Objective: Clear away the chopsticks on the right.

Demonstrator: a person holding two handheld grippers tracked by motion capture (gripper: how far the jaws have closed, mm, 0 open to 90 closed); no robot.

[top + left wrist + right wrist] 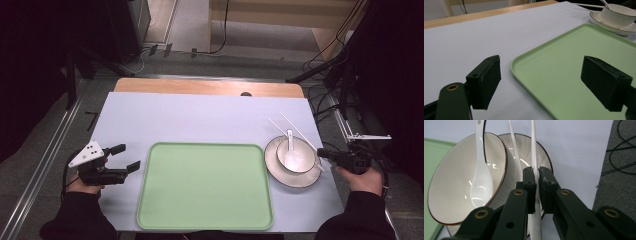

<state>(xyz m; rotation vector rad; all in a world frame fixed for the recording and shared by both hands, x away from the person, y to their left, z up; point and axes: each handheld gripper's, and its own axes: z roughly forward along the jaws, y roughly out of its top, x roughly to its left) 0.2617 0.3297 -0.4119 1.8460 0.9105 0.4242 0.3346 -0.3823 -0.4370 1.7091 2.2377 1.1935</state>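
1. High view: the right gripper (322, 152) sits at the right edge of the counter (200, 122), its fingers reaching leftwards to the rim of the plate (280, 176). Two white chopsticks (300, 132) lie across that rim, their long axis slanting from the near right, by the fingers, up and away to the far left. A bowl (307, 162) stands on the plate with a white spoon (291, 150) in it. The left gripper (124, 157) rests well apart, on the far side of the green tray (205, 186), so the right hand is plainly the nearer one to the chopsticks.

2. Left gripper view: its fingers (485, 82) stand wide with nothing between them, over the near corner of the tray (574, 62). The bowl (616, 15) and plate (609, 27) lie far off at the upper right.

3. Right gripper view: the fingers (529, 187) are drawn narrow, pinching one chopstick (533, 145) near its lower end. Its shaft runs straight ahead from the fingers, across the plate (534, 150), almost in line with the gripper. The second chopstick (514, 147) lies just left of it, outside the grip as far as I can tell, tight beside the bowl (456, 180), where the spoon (480, 180) leans. I judge a lift here would bring one stick up and leave its neighbour.
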